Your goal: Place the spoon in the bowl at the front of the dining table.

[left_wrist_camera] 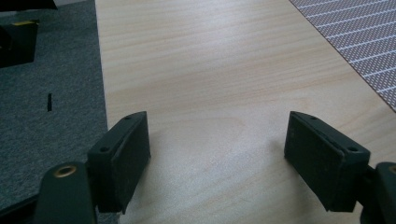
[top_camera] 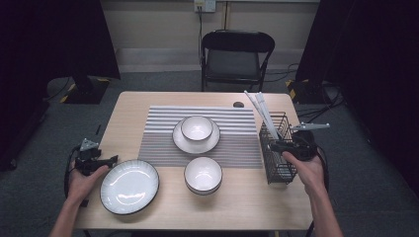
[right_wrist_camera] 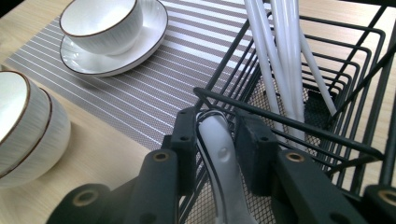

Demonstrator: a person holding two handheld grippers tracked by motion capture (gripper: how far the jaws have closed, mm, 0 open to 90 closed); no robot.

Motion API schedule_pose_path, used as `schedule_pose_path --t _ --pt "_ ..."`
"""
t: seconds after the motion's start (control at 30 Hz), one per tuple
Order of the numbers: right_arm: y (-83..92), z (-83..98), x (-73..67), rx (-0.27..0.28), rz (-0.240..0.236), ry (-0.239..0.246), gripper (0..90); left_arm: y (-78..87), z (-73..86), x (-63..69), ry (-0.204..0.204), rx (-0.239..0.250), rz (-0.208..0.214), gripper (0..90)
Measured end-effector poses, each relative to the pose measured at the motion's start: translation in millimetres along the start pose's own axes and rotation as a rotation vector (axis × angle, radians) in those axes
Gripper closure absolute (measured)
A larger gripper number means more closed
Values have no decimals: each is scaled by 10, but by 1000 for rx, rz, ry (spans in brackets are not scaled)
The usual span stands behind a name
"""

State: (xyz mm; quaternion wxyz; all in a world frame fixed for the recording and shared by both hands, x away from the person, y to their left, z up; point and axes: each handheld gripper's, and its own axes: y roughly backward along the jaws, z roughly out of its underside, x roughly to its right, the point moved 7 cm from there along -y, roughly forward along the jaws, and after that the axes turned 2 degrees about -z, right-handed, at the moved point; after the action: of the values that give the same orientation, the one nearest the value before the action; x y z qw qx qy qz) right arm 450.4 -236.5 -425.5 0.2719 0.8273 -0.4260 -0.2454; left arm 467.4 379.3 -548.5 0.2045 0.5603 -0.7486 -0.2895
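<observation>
Over at the tabletop's left edge, the left gripper sits with fingers spread wide, nothing between them, just beside the plate. Bowl near the front edge, cup on saucer on the mat. At the right edge, the right gripper has its fingers pinching a white spoon inside the wire basket, chopsticks right behind it.

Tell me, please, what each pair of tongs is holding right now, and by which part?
The right tongs grip a white spoon by its handle, at the wire basket. The left tongs are open, holding nothing.
</observation>
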Motion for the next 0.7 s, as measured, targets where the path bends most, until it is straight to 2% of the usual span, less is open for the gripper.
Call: schedule_pose_path --t 0.2,0.33,0.5,0.7 --pt "-4 -2 22 3 17 12 720 0 0 0 0 0 0 220" --pt "19 -13 35 10 -1 15 727 0 0 0 0 0 0 220" --pt "0 -16 12 -7 12 30 731 0 0 0 0 0 0 220" --pt "19 -12 -7 -4 -1 35 731 0 0 0 0 0 0 220"
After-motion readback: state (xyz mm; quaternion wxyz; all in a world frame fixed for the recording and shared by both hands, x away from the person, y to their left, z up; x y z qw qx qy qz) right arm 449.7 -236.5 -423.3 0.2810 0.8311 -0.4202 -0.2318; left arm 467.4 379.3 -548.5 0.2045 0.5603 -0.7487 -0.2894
